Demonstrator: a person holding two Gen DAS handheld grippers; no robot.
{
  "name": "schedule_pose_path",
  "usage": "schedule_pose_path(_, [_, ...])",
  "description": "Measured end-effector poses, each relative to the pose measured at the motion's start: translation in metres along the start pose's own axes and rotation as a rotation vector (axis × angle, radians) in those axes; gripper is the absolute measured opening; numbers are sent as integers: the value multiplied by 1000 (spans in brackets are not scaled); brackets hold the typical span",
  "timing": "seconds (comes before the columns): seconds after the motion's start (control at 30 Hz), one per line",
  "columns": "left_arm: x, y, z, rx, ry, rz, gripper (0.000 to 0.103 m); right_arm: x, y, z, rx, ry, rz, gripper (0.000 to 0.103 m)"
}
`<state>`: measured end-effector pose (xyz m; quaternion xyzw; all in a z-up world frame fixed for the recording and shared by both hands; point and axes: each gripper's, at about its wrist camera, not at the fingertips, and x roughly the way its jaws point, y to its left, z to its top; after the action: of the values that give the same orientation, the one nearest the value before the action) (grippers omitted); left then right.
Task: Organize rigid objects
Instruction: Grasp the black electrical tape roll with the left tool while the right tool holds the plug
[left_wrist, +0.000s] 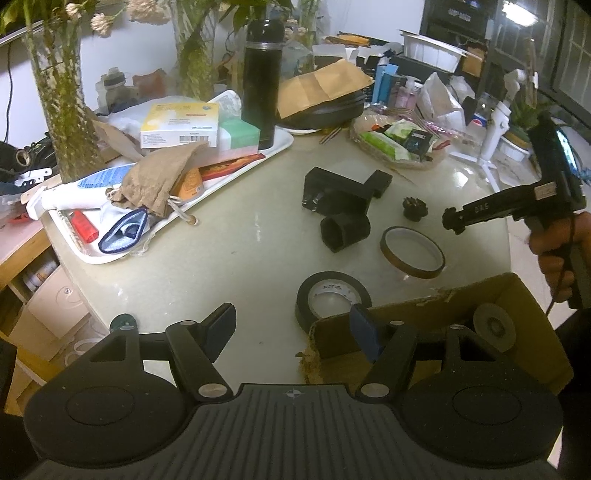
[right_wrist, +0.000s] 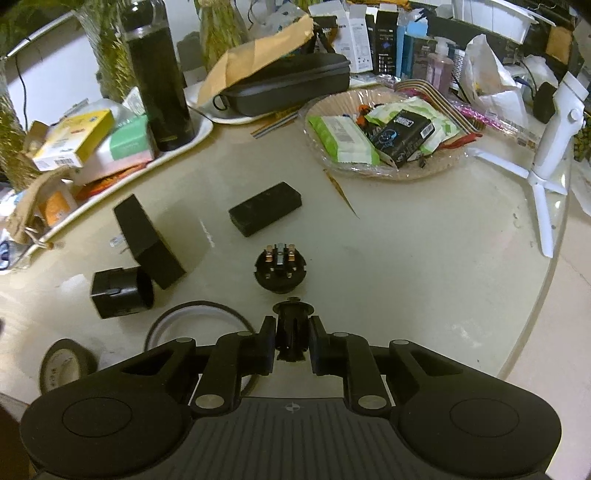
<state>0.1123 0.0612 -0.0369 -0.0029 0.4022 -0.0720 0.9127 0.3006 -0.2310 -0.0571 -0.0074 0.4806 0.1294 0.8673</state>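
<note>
Judging by how things lie, the sorting is barely begun: the open brown cardboard box (left_wrist: 443, 325) at the near edge of the pale round worktop (left_wrist: 240, 258) shows only one grey disc-shaped part (left_wrist: 494, 327) inside, while most of the loose pieces are not yet put away. Out on the worktop are a black roll of tape (left_wrist: 332, 297) just beside the box's flap, a thin amber-brown tape ring (left_wrist: 412, 252), a black angular bracket-like part (left_wrist: 343, 192) with a short black square-ended tube (left_wrist: 345, 229) touching it, a flat black rectangular block (right_wrist: 266, 208), and a small round black connector with metal contacts (right_wrist: 280, 267). The right gripper (right_wrist: 291, 341) is closed on a small black flanged plastic piece (right_wrist: 291, 328), pinched between its fingers and held over the worktop just short of the round connector; my guess is it is bound for the box. The left gripper (left_wrist: 291, 328) is spread wide and holds nothing, its right finger hanging over the box's near corner and its left finger over bare worktop.
</note>
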Motion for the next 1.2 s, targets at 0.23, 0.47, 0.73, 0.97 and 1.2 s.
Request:
schedule_pose_path(0.23, [6,-9,13,42,37,-16,68,-23,-5,-7,36,-28,51,21])
schedule_pose_path(0.47, [27,-17,32,75,121,-38,80,-43,-12,-13,69,-62,74,21])
schedule_pose_path(0.73, [68,-27,51,91,278,-57,82,-58,-21,-21,110,-86,106,21])
schedule_pose_path(0.97, [111,-28,59,24,449,-61,88,-64,-27,-24,137,-108,113,21])
schedule_pose_path(1.2, [140,-34,59,39,514,-15,88,-63,-26,-25,131,-104,119,21])
